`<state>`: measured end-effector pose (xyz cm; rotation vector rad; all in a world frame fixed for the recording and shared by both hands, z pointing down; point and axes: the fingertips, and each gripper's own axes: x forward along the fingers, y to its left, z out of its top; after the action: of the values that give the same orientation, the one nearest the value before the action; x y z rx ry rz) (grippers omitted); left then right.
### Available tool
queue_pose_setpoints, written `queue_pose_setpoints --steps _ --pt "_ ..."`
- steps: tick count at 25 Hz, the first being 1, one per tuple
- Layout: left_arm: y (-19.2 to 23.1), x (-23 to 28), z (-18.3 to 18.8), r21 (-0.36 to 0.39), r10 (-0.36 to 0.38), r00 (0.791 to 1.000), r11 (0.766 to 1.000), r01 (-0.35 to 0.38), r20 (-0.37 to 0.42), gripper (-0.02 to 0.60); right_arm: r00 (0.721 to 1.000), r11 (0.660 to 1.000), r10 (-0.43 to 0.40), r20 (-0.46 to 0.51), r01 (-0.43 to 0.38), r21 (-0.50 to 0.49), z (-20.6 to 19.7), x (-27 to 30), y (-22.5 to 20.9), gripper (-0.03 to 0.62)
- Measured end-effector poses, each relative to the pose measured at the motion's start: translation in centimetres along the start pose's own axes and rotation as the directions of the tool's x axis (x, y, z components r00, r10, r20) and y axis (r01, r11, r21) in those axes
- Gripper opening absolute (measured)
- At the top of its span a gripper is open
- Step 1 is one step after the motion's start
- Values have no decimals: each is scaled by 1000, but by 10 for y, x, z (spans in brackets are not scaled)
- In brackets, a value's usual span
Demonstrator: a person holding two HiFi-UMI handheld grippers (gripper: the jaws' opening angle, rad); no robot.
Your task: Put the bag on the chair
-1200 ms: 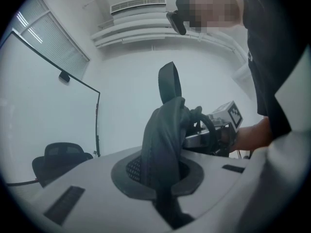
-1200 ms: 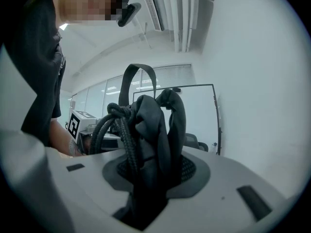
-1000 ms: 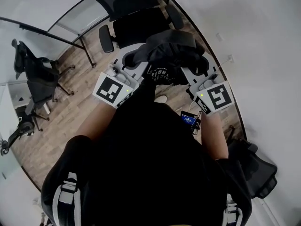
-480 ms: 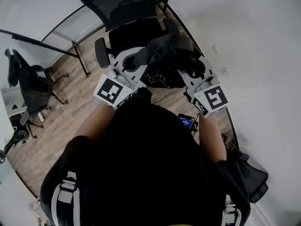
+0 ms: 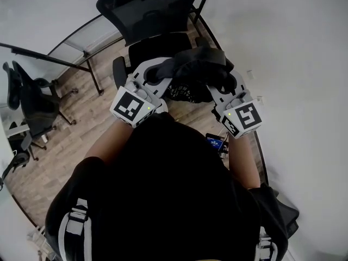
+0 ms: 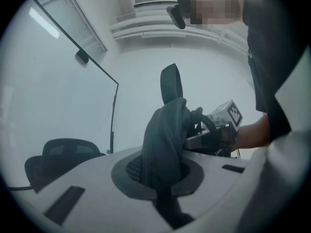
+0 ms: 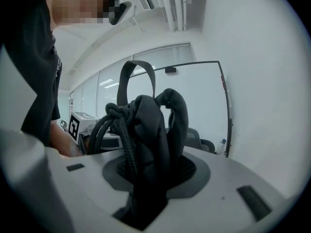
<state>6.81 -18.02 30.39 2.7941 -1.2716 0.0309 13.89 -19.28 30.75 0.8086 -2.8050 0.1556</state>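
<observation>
A black fabric bag hangs between my two grippers in the head view, over the front of a black office chair's seat. Its mesh backrest stands beyond. My left gripper is shut on a fold of the bag, which rises between its jaws in the left gripper view. My right gripper is shut on bag cloth and a black cord. Each gripper view shows the other gripper's marker cube.
A second black chair stands at the left on the wood floor. A glass partition with a dark metal frame runs behind the chair. A white wall closes the right side. A small device with a blue screen hangs near my right arm.
Both grippers have carried the bag forward toward the chair. The seat now lies partly under the bag, and the left chair has slid outward in the head view.
</observation>
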Motion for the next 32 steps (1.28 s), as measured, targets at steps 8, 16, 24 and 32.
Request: queue_pose_setpoints --steps 8,16,24,32 --pt "52 8 -3 -19 27 1000 999 -27 5 26 1000 1000 21 -10 -21 14 4 52 -16 133" --pt "74 38 -10 -31 87 996 996 -87 -20 26 996 996 93 -20 -92 11 2 73 -52 133" --pt "116 64 -36 -80 248 966 964 -253 -68 26 964 965 263 -38 -263 4 -17 128 -93 133" --pt "152 97 -61 -70 454 883 883 -464 -121 23 891 893 448 -73 -450 -10 -35 173 -135 132"
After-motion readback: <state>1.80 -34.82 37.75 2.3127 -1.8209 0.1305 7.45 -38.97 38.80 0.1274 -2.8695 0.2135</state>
